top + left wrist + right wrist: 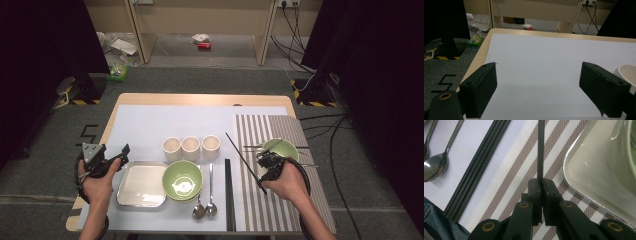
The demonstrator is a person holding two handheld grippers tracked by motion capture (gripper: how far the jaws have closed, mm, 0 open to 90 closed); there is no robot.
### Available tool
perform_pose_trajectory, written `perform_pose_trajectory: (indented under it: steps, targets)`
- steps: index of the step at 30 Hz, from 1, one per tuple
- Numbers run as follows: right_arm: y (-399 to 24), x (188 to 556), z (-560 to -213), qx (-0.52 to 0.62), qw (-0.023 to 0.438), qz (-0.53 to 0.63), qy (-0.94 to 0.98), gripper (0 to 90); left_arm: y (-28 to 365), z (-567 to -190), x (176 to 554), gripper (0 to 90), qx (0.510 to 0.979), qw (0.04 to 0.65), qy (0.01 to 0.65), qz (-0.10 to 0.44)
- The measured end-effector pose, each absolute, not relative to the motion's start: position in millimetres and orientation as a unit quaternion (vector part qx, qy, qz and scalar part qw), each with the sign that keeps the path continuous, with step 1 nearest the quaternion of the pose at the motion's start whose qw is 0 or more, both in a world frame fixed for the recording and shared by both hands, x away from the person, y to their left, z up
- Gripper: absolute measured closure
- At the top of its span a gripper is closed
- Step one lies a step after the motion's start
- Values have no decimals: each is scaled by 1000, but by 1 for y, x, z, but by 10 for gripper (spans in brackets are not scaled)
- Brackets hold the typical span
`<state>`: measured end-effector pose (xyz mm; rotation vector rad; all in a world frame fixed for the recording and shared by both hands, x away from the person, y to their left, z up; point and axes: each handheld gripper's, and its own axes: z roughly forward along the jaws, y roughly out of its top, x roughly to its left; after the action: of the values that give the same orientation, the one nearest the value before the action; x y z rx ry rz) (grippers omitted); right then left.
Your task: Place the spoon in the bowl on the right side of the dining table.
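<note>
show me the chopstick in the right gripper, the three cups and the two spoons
chopstick (540,150), right gripper view, on its shaft above the fingers
three cups (191,148), high view, on the middle cup's wall
two spoons (210,208), high view, on the right spoon's bowl

In the right gripper view, the chopstick (540,150) runs off the top edge at 12 o'clock, and its lower end is hidden between the jaws of the right hand-held gripper (541,185). The tray (599,175) at 3 o'clock is cut by the right and top edges, and the spoons (435,162) at 10 o'clock lose their handles past the top edge. In the left gripper view, a cup (627,72) at 3 o'clock is cut by the right edge and partly hidden behind a jaw. In the high view, the right hand-held gripper (267,162) hides the near rim of the far bowl (284,147), and the litter on the floor (201,41) at 12 o'clock is too small to tell.
</note>
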<state>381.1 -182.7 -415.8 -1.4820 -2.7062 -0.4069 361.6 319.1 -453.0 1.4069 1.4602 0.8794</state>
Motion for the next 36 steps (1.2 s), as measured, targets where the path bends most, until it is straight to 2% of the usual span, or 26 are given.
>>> perform_pose_trajectory:
  steps: [36]
  targets:
    - [-203, 393, -388, -321, -35, -131, -937, 861, 320, -453, 361, 138, 568, 448, 590, 357]
